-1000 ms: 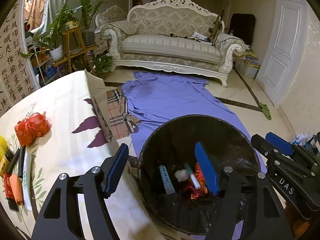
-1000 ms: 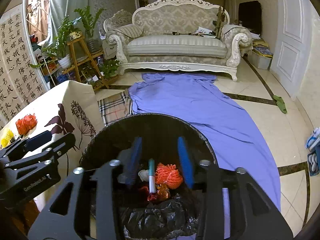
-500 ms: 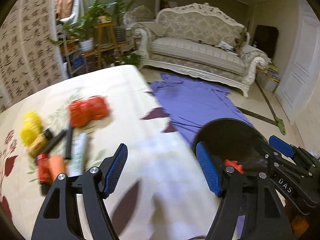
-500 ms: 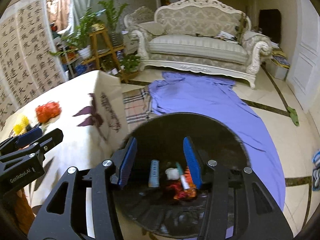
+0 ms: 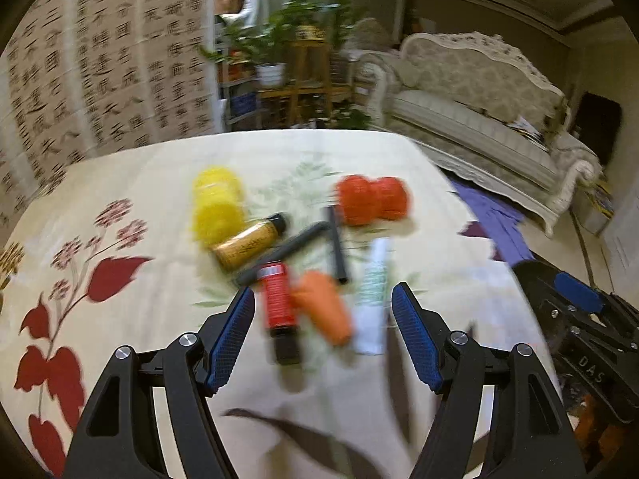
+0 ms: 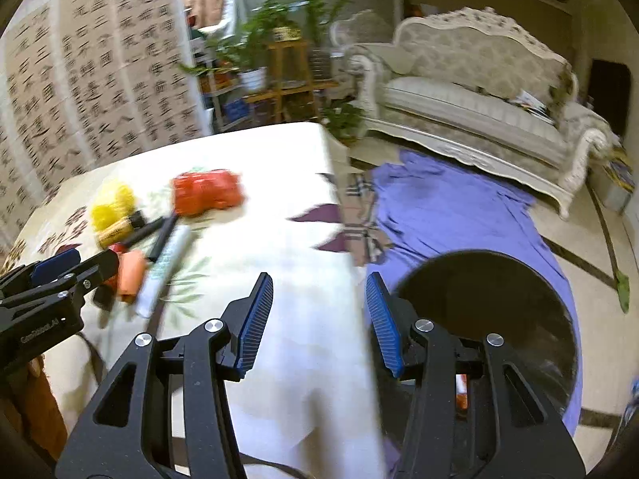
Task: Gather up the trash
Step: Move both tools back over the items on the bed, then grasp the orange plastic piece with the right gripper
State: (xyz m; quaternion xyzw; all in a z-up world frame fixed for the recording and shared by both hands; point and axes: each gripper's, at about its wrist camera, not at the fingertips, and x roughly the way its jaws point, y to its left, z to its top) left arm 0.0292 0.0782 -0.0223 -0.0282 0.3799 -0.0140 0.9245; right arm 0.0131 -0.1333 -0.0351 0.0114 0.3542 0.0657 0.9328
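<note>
Cream floral cloth covered the table (image 5: 131, 183), where the trash waited in a loose heap, while the black bin (image 6: 499, 299) stood on the floor just beside the table's edge. We judged ourselves between loads, both grippers empty and reaching for another piece. Our left gripper (image 5: 322, 335) hung over the heap with fingers spread, nothing between them; the right gripper (image 6: 317, 321), fingers parted and having just been opening, straddled the table edge and held nothing. Next we would need to settle the left fingers around one piece, likely the orange lump (image 5: 323, 305) or the red tube (image 5: 277, 299) nearest them. Farther off lay an orange-red wad (image 5: 371, 199), a yellow one (image 5: 217, 203), a brown tube (image 5: 249, 243) and two dark sticks (image 5: 335, 239). Blur smeared everything, so the white wrapper (image 5: 373, 291) stayed unreadable, and the bin's contents were mostly hidden.
</note>
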